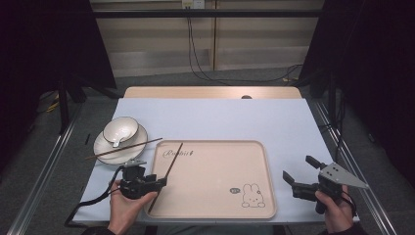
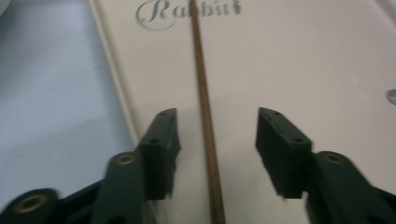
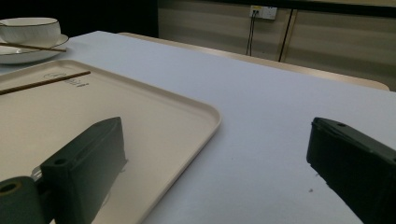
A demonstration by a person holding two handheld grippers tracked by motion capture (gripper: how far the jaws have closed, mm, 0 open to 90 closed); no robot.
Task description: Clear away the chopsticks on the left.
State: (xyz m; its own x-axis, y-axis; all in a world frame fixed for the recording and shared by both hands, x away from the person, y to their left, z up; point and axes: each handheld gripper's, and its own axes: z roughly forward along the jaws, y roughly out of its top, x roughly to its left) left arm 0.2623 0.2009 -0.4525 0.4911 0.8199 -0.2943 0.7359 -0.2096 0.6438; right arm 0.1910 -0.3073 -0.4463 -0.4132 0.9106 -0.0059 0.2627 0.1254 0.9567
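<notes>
A brown chopstick lies on the left part of a beige tray printed with a rabbit. My left gripper sits low over the tray's near-left edge. In the left gripper view the chopstick runs between the open jaws of the left gripper, nearer the left one, and neither pad touches it. My right gripper is open and holds nothing, just right of the tray; in the right gripper view its jaws frame the tray's corner and the chopstick lies far off.
A second chopstick rests across a white plate left of the tray. On the plate stands a white bowl with a spoon. A pale blue mat covers the table.
</notes>
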